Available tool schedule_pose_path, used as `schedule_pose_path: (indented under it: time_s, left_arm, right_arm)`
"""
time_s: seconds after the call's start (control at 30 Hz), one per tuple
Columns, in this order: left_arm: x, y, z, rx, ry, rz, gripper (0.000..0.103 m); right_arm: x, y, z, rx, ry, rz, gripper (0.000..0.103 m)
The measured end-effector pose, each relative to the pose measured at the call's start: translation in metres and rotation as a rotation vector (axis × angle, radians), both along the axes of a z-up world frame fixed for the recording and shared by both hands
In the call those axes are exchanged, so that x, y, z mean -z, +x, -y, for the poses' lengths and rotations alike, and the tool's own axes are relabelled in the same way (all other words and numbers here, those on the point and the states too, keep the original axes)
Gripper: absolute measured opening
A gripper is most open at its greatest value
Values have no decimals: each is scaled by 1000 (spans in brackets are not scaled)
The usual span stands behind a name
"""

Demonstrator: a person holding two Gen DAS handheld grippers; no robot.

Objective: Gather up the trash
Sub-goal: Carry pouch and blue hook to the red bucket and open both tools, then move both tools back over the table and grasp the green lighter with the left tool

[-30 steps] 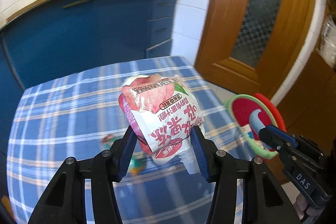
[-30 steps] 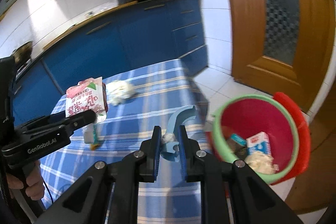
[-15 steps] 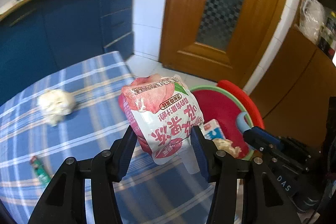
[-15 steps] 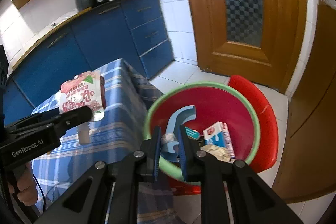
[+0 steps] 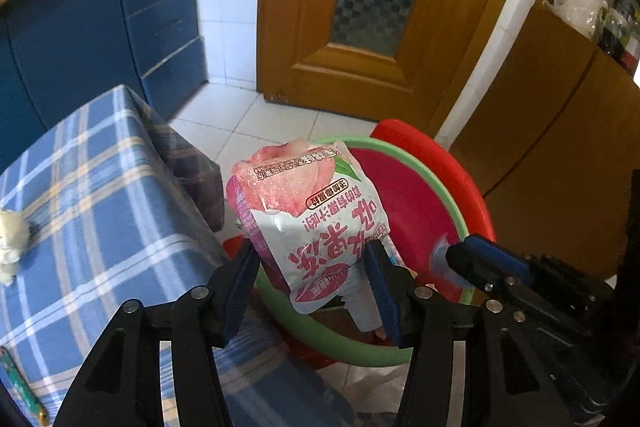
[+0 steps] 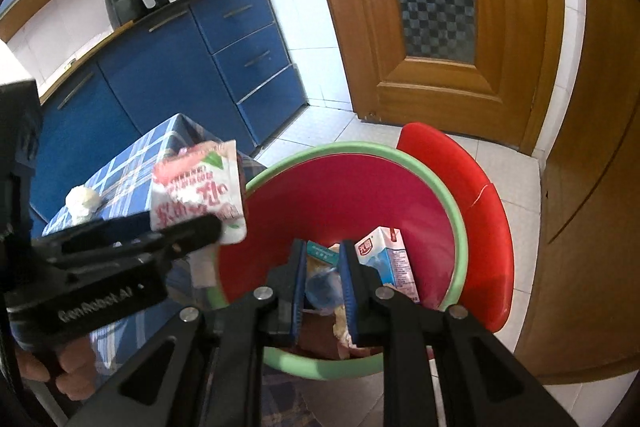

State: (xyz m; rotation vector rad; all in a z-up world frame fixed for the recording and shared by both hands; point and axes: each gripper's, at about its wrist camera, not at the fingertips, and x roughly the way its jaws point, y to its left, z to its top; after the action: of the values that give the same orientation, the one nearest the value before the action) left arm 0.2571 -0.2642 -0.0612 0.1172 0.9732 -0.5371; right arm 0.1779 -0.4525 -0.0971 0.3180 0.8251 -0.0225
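Observation:
My left gripper point(image 5: 312, 259) is shut on a pink and white peach drink pouch point(image 5: 312, 215) and holds it over the near left rim of the red basin with a green rim point(image 5: 448, 195). The pouch also shows in the right wrist view point(image 6: 200, 195). My right gripper point(image 6: 324, 267) hangs over the basin point(image 6: 456, 211); its fingers stand slightly apart, and a blurred light blue plastic piece point(image 6: 320, 287) shows between them, whether gripped I cannot tell. In the basin lie a small milk carton point(image 6: 390, 259) and other scraps.
The basin rests on a red stool point(image 6: 476, 195) beside the blue checked table point(image 5: 80, 211). A crumpled white tissue point(image 6: 82, 203) and a thin green wrapper point(image 5: 20, 387) lie on the table. Blue cabinets point(image 6: 200, 67) and a wooden door point(image 6: 432, 7) stand behind.
Both grippers have swung right from over the table to the basin. The pouch now hangs over the basin's rim. The blue piece sits lower between the right fingers and is blurred.

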Motion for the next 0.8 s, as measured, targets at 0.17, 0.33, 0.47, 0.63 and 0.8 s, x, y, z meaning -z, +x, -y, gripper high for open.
schedule_pose_path:
  time_s: [0.17, 0.33, 0.47, 0.63, 0.8]
  left_arm:
    - [9, 2, 6, 8, 7, -19, 65]
    - [8, 0, 7, 20, 13, -24, 66]
    - [3, -2, 4, 13, 5, -18, 66]
    - [-9, -7, -6, -2, -4, -1, 66]
    - [-23, -13, -23, -23, 3, 22, 66]
  right_arm:
    - [4, 1, 7, 20, 18, -2, 19]
    - [4, -1, 9, 29, 27, -1, 19]
    - [-2, -3, 9, 28, 26, 11, 19]
    - [-11, -9, 2, 17, 28, 29, 23]
    - [-24, -16, -10, -4, 26, 53, 33]
